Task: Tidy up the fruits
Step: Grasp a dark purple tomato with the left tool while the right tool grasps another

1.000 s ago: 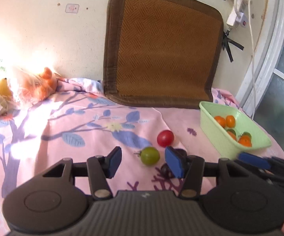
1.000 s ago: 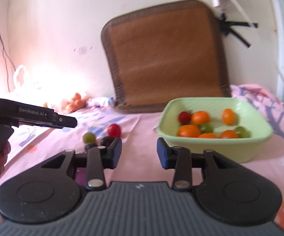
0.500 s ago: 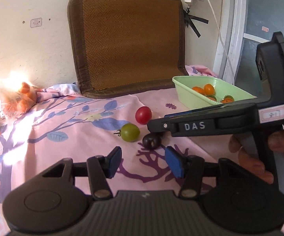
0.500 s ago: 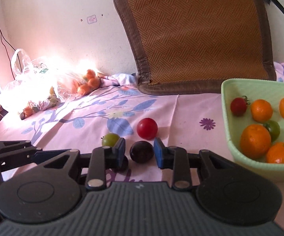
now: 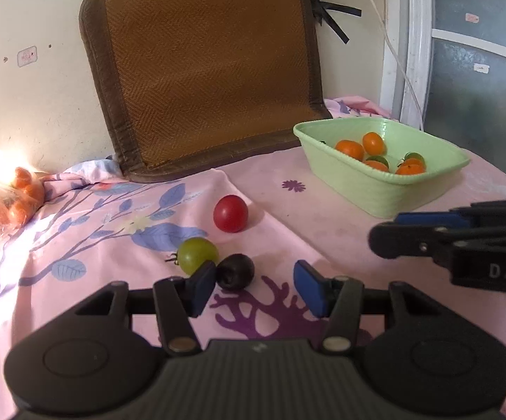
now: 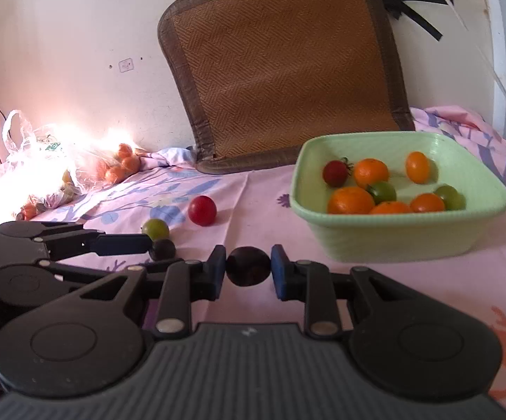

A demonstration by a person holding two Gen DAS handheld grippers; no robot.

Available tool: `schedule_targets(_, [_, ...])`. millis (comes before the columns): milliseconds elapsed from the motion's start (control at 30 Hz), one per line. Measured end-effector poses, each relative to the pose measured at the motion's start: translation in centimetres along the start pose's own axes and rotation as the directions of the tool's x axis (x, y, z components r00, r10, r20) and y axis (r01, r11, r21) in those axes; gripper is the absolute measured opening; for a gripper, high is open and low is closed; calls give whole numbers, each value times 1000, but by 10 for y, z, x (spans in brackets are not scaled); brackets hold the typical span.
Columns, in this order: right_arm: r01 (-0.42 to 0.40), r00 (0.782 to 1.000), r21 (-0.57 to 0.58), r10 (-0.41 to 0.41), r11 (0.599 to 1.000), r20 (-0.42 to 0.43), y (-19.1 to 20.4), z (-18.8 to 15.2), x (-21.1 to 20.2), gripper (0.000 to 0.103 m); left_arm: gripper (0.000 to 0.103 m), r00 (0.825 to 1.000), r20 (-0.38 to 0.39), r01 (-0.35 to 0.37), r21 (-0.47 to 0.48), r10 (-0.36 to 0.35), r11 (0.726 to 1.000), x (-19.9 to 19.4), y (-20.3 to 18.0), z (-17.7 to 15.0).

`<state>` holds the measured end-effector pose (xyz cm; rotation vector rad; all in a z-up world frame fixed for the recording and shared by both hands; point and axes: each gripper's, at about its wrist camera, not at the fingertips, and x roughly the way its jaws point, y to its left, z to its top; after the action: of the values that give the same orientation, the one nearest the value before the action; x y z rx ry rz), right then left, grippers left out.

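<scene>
My right gripper is shut on a dark purple tomato and holds it above the pink cloth, left of the green basin. The basin holds several orange, green and red fruits. A second dark tomato lies on the cloth beside a green tomato and a red tomato. My left gripper is open just in front of the dark tomato, its left pad touching it. The right gripper shows at the right of the left wrist view.
A brown woven cushion leans on the wall behind. A plastic bag of oranges lies at the far left in bright glare. A white cable hangs by the window frame at right.
My right gripper closed on a dark tomato, lifted it and drew back to the right toward the basin. My left gripper moved closer to the other dark tomato.
</scene>
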<state>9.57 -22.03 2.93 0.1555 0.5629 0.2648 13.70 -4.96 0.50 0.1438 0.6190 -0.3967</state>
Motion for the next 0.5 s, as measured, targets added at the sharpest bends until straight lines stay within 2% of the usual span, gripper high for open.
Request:
schedule_targets(33, [9,1000,7,-9,1000,1,-2,-3,-1,30,49,1000,-7,-9,-4,9,1000,2,0,1])
schedule_targets(167, [25,1000,30,-25,999,-11,-9,-13,-4,30,25,998,-12,-56,-7,56,998,9,2,4])
schedule_targets(267, [30,1000,35,-30,999,-2,-7,-15,-6,30,24,998,-13,-55,-26,54,998,6,2,5])
schedule_targets(400, [45,998,20,-46,999,35,-9,-20,-25,30,24,999,4,42,-34,-41,999,-11,-13,1])
schedule_targets(500, [83,995,2,-83,997,63,-12,-28,-41,30,25,991,11,135,-35,-134,990,-22,-35,-1])
